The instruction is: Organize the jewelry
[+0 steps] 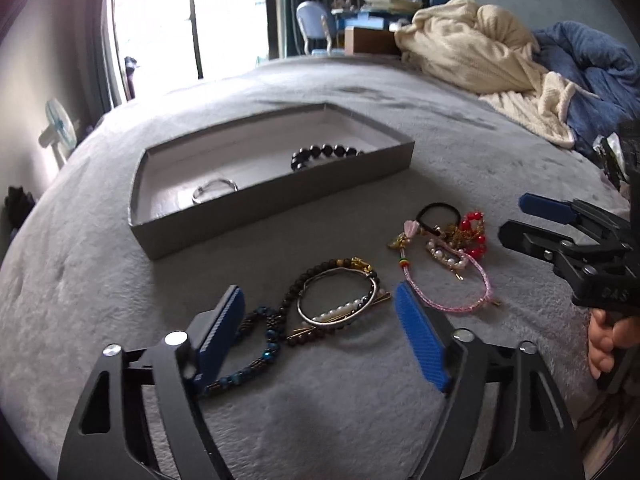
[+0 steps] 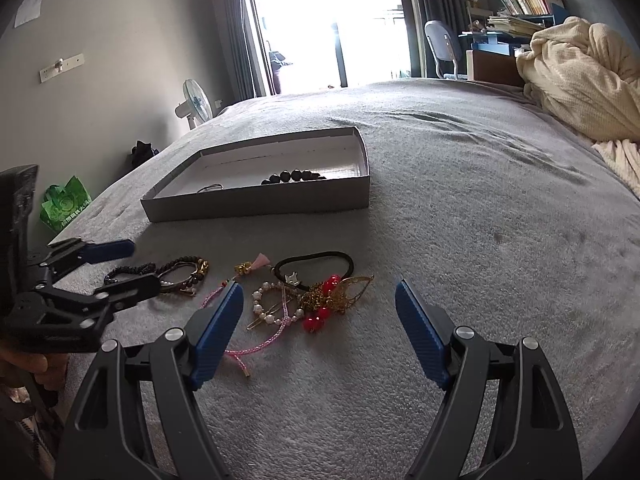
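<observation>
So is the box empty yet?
Not empty: the box holds a black bead bracelet and a silver ring; the rest lies outside on the bed.

A home bedroom: grey bed [image 2: 460,200], rumpled blankets [image 1: 472,48], curtained balcony door [image 2: 332,20], cluttered desk [image 2: 504,36].

Grey bed [image 2: 460,208] bearing a shallow grey box [image 2: 256,204], two loose jewelry heaps just before it (bangle pile [image 1: 340,300]; red-bead pile [image 2: 312,296]), and rumpled cream [image 2: 580,76] and blue blankets [image 1: 592,76] at the far right.

Matt cardboard box [image 1: 280,216], glossy metal bangle [image 1: 340,300], fuzzy blanket [image 1: 460,160].
</observation>
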`<state>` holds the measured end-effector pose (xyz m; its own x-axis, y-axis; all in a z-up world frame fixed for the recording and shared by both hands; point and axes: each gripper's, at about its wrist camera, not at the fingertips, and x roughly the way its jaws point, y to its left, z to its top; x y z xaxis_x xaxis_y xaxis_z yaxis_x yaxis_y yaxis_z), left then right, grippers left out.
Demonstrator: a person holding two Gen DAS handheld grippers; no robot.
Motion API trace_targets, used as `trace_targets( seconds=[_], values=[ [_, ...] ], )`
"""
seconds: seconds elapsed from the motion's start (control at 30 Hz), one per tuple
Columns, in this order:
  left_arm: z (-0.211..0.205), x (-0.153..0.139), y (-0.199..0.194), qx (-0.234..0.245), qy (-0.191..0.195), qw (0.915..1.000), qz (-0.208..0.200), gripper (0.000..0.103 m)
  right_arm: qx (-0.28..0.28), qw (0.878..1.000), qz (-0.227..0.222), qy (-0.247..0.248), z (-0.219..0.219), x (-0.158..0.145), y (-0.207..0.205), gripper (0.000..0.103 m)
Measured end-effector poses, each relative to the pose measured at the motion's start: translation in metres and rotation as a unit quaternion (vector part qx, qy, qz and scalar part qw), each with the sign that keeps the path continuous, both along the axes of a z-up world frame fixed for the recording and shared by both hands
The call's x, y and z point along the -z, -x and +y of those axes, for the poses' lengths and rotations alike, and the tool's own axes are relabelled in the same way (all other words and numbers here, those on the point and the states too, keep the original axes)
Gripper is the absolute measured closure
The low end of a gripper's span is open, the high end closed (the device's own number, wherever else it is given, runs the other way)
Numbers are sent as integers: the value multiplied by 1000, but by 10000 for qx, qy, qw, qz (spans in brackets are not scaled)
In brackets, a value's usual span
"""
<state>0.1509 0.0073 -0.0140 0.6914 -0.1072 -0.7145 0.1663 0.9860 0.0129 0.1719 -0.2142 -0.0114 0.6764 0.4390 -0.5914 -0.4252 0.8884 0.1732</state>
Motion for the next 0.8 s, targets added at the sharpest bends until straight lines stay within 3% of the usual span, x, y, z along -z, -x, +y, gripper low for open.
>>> trace_targets(
  seconds=[0.13, 0.47, 0.6, 0.67, 0.73, 0.8],
  values=[
    [2, 9, -12, -137, 137, 9991, 382, 36, 8, 10000, 19, -28, -1, 1, -1, 25],
    [2, 17, -28, -136, 282, 9972, 683, 36, 9, 9999, 137, -48, -1, 4, -4, 25],
    [3, 17, -27, -96, 370, 9971, 663, 47, 52, 9995, 324, -39, -1, 8, -9, 26],
    [4, 14, -25, -87, 402, 9973, 601, 50, 40, 9991, 432, -28, 0, 10, -13, 33],
    [5, 11, -21, -1, 550, 9968, 574, 67, 38, 9984, 566, 18, 1, 14, -17, 40],
    [5, 10, -16, 2, 515, 9972, 541, 68, 80, 9972, 740, 49, 3, 17, -24, 44]
  ],
)
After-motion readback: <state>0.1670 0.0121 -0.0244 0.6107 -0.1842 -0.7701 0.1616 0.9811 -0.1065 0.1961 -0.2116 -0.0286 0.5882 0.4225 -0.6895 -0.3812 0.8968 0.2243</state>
